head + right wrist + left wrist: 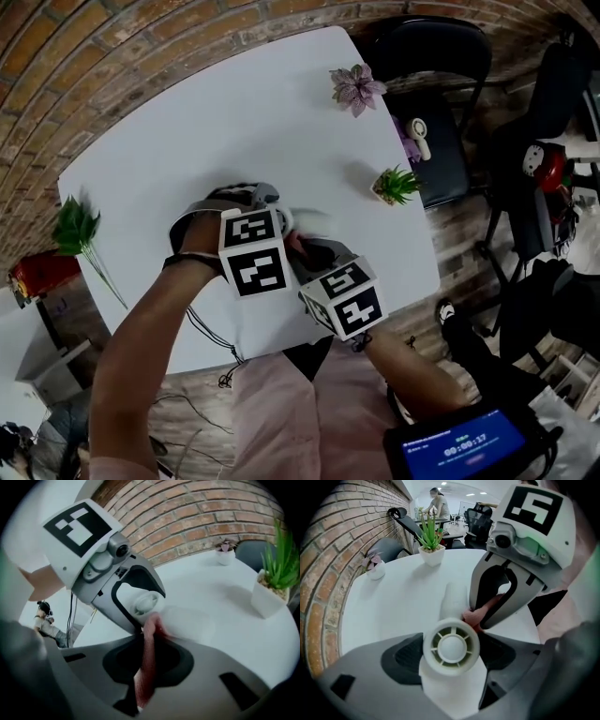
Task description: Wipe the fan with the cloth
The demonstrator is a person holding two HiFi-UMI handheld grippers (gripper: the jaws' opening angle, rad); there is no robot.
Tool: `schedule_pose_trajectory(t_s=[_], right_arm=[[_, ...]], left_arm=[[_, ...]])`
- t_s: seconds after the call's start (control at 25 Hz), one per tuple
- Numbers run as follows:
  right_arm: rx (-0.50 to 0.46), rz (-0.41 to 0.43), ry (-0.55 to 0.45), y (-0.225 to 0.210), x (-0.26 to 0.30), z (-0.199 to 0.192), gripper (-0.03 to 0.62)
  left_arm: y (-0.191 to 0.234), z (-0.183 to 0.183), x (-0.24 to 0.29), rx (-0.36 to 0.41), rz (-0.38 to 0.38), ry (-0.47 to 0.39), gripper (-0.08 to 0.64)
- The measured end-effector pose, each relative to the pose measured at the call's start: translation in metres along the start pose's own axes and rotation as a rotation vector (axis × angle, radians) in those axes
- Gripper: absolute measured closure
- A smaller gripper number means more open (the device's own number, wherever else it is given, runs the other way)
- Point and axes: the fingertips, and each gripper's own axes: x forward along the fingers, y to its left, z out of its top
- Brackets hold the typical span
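While left tongs (452,670) grip it | fan (451,645): white, round, spoked | cloth (144,667): pink

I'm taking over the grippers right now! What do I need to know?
Left gripper: shut on the small white fan, over the white table.
Right gripper: shut on the pink cloth, whose end sits at the fan's head and seems to touch it.
Done: fan and cloth are both gripped and together.
Left: rub the cloth over the fan. How much is already wiped can't be told.
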Motion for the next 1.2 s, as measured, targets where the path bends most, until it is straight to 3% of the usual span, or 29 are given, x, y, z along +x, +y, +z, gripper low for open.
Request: schedule_pose_trajectory(t_s=[0.12, 0.2, 1.2], right_arm=[[0.126, -0.010, -0.017, -0.001, 0.004, 0.003, 0.554], [0.161, -0.019, -0.028, -0.003, 0.004, 0.003, 0.555], [0.240, -0.133, -0.063, -0.066, -0.044, -0.018, 0.558]], left_arm=[[0.000, -0.001, 0.000, 0.007, -0.002, 0.000, 0.192], [-0.001, -0.001, 0.000, 0.010, 0.000, -0.002, 0.192], [-0.001, -0.001, 0.003, 0.043, -0.003, 0.030, 0.192]])
